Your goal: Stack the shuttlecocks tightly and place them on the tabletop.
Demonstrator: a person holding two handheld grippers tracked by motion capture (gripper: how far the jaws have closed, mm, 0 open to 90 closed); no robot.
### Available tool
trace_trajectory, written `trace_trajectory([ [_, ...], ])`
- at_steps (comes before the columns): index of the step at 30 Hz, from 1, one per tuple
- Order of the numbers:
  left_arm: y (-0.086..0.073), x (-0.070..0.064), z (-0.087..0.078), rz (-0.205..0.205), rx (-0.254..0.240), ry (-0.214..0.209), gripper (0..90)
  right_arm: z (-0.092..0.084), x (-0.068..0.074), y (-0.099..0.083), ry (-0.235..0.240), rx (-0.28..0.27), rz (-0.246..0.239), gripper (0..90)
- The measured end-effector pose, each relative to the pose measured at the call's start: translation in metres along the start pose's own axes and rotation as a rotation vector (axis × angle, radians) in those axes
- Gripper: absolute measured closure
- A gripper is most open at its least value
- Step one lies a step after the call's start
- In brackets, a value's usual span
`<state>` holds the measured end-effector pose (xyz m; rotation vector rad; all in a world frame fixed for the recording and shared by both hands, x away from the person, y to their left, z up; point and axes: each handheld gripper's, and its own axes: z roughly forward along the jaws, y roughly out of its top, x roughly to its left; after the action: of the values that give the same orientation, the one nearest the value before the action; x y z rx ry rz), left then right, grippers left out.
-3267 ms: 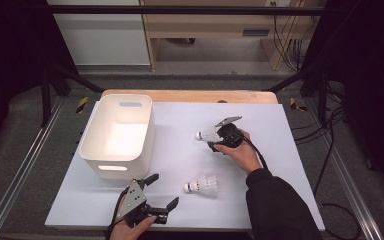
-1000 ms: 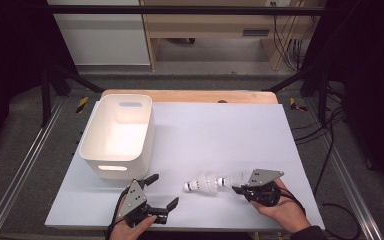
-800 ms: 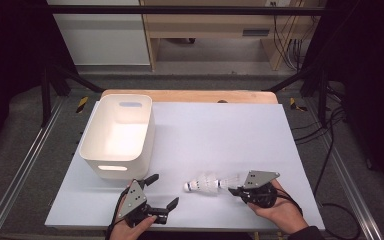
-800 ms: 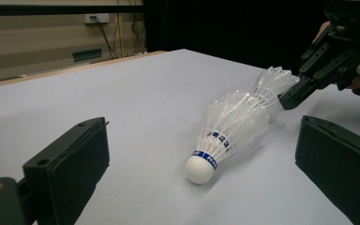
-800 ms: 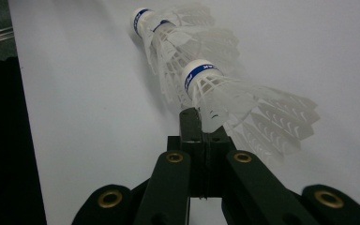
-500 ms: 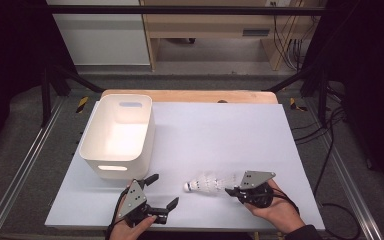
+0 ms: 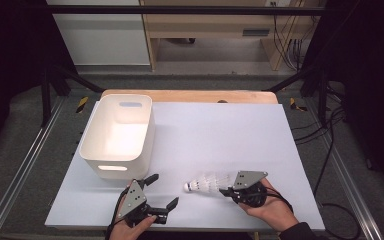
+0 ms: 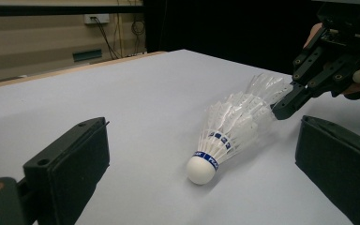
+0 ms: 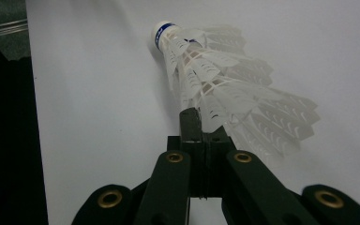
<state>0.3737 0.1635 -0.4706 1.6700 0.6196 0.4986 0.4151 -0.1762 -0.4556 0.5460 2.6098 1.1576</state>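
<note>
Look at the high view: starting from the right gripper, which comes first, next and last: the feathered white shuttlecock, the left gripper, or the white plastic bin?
Measured from the right gripper:
1. Feathered white shuttlecock, right at its closed jaws, just to their left.
2. Left gripper, farther left, at the table's near edge.
3. White plastic bin, far left and farther back.

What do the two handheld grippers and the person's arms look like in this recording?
Both the left gripper and the right gripper are black, with flat rectangular jaw pads on linkage arms fixed by brass-coloured rivets. Each carries a grey three-cornered plate on top and trails a black cable. A dark sleeve covers the right forearm.
</note>
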Motion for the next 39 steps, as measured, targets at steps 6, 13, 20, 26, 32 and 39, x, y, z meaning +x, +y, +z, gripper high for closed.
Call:
trace_trajectory([
  [6, 0.0, 0.0, 0.0, 0.001, 0.002, -0.003, 2.9, 0.005, -0.001, 0.002, 0.005, -0.001, -0.001, 90.0],
  [13, 0.0, -0.001, 0.001, 0.001, 0.003, -0.005, 3.0, 0.012, 0.001, 0.005, 0.024, -0.009, -0.011, 90.0],
  [20, 0.0, -0.001, 0.001, 0.004, 0.003, -0.007, 3.0, 0.017, 0.001, 0.005, 0.038, -0.016, -0.014, 89.8],
  [26, 0.0, -0.001, 0.001, 0.004, 0.004, -0.006, 3.0, 0.017, 0.0, 0.004, 0.045, -0.012, -0.007, 88.8],
  [32, 0.0, -0.002, 0.001, 0.005, 0.005, -0.008, 3.0, 0.018, 0.0, 0.003, 0.036, 0.001, -0.002, 79.6],
  [39, 0.0, -0.001, 0.001, 0.006, 0.006, -0.008, 3.1, 0.017, 0.001, 0.001, 0.007, 0.017, -0.004, 69.8],
])
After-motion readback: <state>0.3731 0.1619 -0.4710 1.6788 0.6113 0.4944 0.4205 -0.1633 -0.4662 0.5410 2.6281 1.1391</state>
